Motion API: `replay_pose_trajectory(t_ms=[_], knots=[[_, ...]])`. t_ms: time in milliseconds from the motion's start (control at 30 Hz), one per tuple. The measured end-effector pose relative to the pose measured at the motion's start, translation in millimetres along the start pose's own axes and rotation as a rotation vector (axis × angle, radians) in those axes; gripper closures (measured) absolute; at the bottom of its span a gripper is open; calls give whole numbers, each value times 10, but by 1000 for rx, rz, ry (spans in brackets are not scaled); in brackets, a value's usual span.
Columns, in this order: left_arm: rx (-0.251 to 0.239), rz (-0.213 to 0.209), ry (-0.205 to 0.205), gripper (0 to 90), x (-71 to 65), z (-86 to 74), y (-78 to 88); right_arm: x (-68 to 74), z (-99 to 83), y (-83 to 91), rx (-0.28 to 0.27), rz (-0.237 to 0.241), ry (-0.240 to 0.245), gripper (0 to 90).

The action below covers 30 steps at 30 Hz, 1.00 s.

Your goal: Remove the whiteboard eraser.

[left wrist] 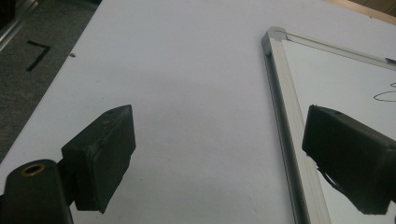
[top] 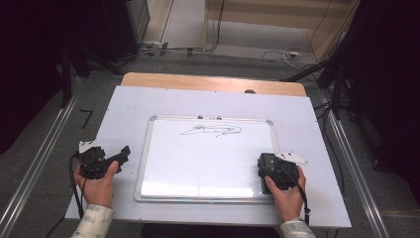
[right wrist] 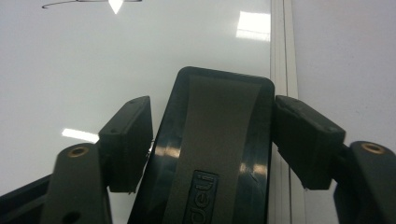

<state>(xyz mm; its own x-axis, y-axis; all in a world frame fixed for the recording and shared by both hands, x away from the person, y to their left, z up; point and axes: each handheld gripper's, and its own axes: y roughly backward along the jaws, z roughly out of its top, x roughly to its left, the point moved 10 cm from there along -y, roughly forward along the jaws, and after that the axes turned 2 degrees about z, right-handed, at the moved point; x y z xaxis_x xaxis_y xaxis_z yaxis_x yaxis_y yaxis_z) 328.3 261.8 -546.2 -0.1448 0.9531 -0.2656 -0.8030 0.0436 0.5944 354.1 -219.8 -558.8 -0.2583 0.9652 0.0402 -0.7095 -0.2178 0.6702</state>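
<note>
Black plastic eraser block [right wrist: 217, 149] clamped between right gripper [right wrist: 212, 140] jaws, over right edge of silver-framed rectangular whiteboard [top: 148, 148] bearing black scribble [top: 213, 131]. Left gripper [left wrist: 219, 154] jaws wide apart, empty, beside whiteboard's left frame on white tabletop [top: 124, 109].

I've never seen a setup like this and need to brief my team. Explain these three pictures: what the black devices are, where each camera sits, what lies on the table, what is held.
No robot here: a person holds a black two-jaw hand gripper in each hand. The high view looks down from above the person's side of the table. The left gripper is at its left, the right gripper at its right.

The other two pictures come from cameras riding on the grippers, looking along their jaws.

On the white table sheet lies a silver-framed whiteboard with a small black scribble near its top edge.

In the left gripper view, the left gripper is open and holds nothing. In the right gripper view, the right gripper has its jaws against a black rectangular eraser over the board's right edge.
</note>
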Motion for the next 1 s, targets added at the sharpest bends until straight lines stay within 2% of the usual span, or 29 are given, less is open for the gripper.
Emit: replay_pose_trajectory(t_ms=[133, 467, 633, 767, 1000], knots=[[-3, 1, 5, 105, 2, 2, -2, 7, -4, -10, 5, 14, -20, 324], [1, -1, 1, 104, -1, -4, 1, 9, -16, -26, 30, 4, -58, 328], [5, -1, 1, 105, 1, -9, 0, 8, -17, -30, 34, 17, -50, 331], [7, -1, 3, 105, -3, -12, -3, 8, -24, -38, 40, 39, -69, 331], [8, -2, 5, 105, -5, -14, -3, 17, -24, -38, 44, 33, -74, 340]])
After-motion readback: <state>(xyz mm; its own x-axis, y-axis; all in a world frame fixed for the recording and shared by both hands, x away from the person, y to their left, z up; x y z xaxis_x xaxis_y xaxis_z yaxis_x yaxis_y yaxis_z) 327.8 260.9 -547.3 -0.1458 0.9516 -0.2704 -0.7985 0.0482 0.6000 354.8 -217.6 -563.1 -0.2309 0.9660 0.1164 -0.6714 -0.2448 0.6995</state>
